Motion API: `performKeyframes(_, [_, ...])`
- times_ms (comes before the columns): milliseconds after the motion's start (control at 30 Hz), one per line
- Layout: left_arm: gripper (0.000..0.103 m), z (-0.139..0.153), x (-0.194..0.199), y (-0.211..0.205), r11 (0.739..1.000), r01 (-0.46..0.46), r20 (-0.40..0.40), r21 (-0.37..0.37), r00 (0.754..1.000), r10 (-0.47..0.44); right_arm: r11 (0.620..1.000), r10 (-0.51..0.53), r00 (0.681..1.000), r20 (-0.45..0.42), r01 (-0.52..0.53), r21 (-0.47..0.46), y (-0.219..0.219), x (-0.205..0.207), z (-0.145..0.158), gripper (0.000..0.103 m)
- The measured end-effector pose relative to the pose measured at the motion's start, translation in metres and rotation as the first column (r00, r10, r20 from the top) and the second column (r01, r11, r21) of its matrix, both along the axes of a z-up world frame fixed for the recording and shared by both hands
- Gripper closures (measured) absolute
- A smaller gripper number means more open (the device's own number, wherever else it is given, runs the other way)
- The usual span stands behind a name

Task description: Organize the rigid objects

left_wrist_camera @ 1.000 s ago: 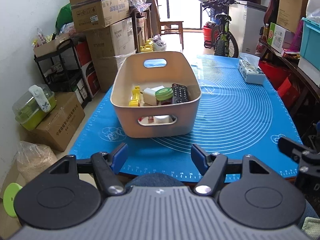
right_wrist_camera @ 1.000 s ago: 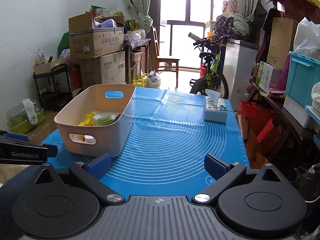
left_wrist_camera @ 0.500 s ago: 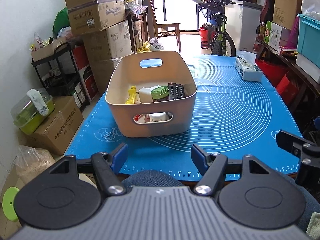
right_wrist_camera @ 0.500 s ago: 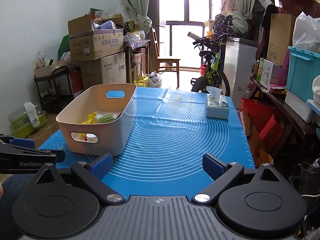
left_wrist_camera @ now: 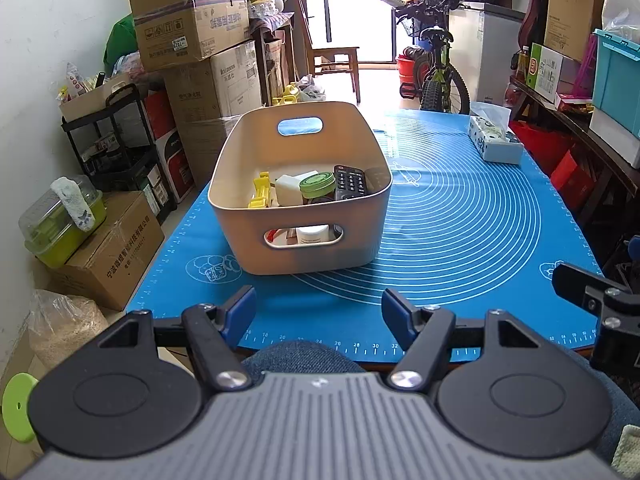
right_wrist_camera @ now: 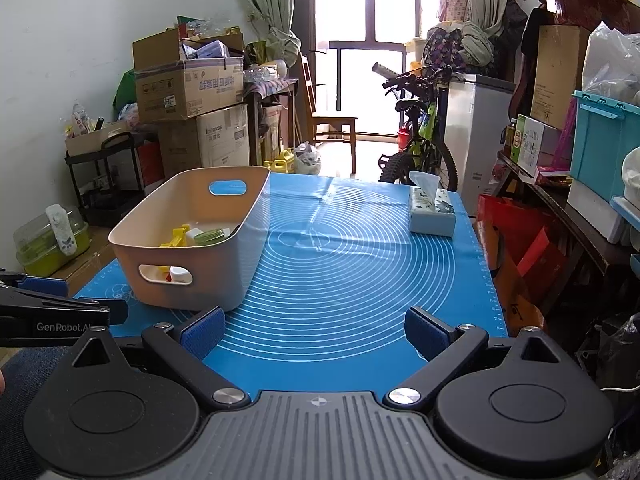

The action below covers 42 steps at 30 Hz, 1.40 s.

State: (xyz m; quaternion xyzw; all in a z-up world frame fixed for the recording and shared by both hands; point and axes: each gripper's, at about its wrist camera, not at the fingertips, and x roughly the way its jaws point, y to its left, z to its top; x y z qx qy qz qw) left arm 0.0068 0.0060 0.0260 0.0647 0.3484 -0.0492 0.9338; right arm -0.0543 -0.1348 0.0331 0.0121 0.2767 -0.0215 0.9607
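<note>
A beige plastic basket (left_wrist_camera: 304, 248) stands on the left part of the blue mat (left_wrist_camera: 460, 216); it also shows in the right wrist view (right_wrist_camera: 208, 276). Inside lie a black remote (left_wrist_camera: 351, 182), a green-lidded jar (left_wrist_camera: 318, 185), a white block (left_wrist_camera: 292, 189) and a yellow toy (left_wrist_camera: 260, 190). A white bottle (left_wrist_camera: 313, 234) shows through the handle slot. My left gripper (left_wrist_camera: 316, 310) is open and empty, at the mat's near edge, short of the basket. My right gripper (right_wrist_camera: 314, 330) is open and empty over the near mat, right of the basket.
A tissue box (right_wrist_camera: 431, 210) sits at the mat's far right. Stacked cardboard boxes (left_wrist_camera: 192, 36) and a black cart (left_wrist_camera: 116, 140) line the left wall. A bicycle (left_wrist_camera: 436, 64) stands beyond the table. Shelves with boxes run along the right.
Both grippers have drawn back a little from the basket toward the near edge of the table and stayed open. Nothing on the mat has moved.
</note>
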Motion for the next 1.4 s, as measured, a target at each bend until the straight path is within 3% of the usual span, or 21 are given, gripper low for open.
performKeyframes(1400, [0.033,0.007,-0.0002,0.0024,1.0,-0.007,0.02,-0.005,1.0,0.007,1.0,-0.026,1.0,-0.009,0.026,0.011,0.0029,0.0014,-0.0058,0.006])
